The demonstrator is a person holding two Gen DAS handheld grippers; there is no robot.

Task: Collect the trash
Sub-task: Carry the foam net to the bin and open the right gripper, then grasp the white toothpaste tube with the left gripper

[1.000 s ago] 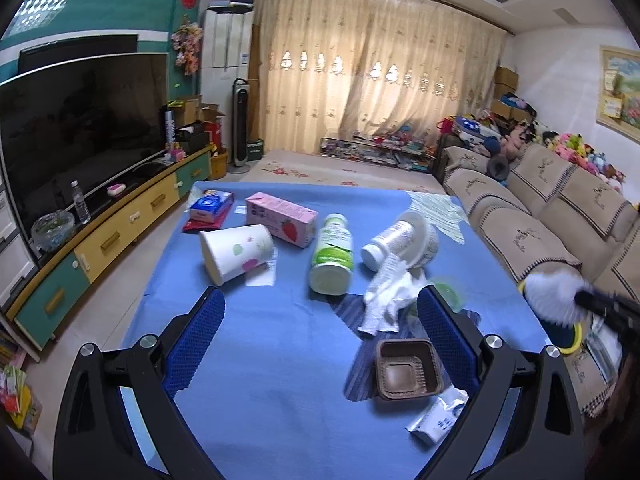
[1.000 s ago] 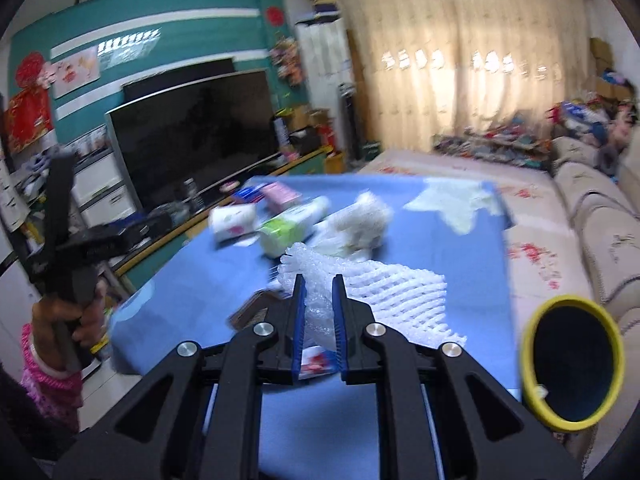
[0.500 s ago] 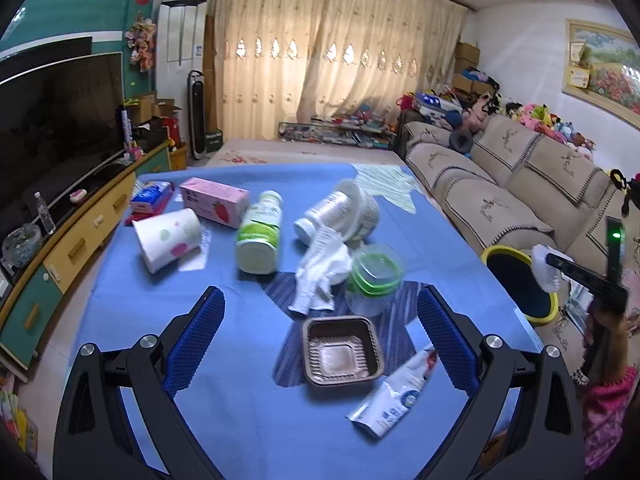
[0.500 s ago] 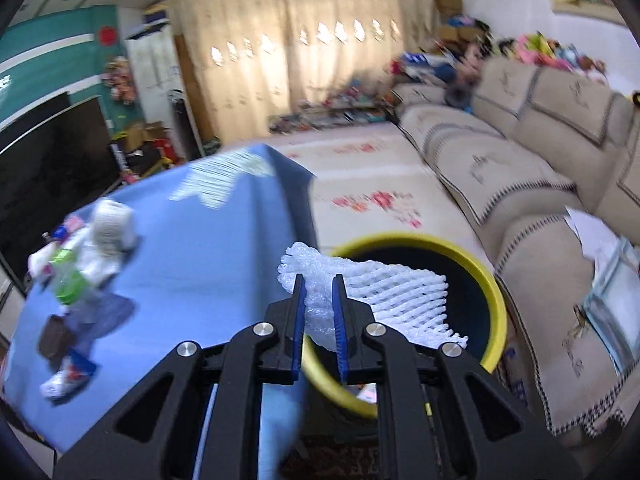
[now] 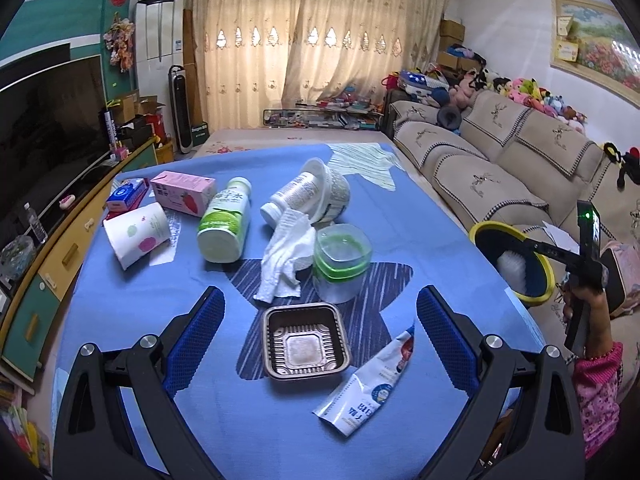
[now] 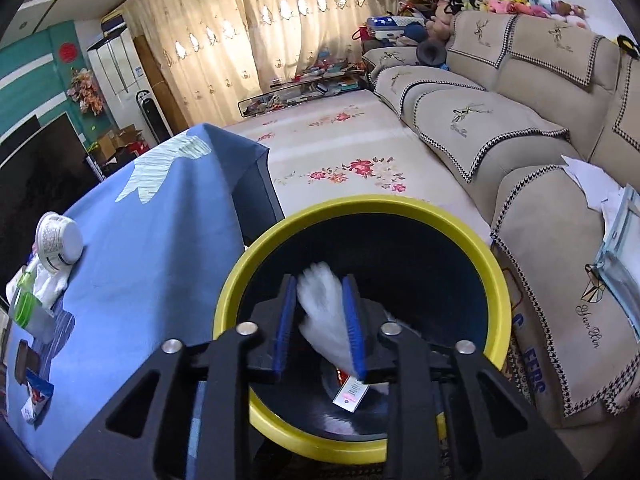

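Right gripper [image 6: 319, 320], jaws parted, white foam net [image 6: 325, 312] blurred between them, above yellow-rimmed bin [image 6: 360, 208], lower centre; left gripper [image 5: 320, 320] wide open, empty.

- White foam netting [image 6: 324, 312] between the right tool's [image 6: 319, 328] pads, smeared by motion blur; can't tell if gripped or dropping.
- Bottom of the yellow-rimmed bin [image 6: 360, 208] mostly dark, contents hard to make out besides a small label [image 6: 351, 394].
- Brown tray [image 6: 22, 362] and milk pouch [image 6: 35, 398] squeezed at the left edge.
- Print on the pouch [image 5: 370, 386] too small to read.
- Cup [image 5: 336, 196] hiding part of the white bottle [image 5: 294, 196].
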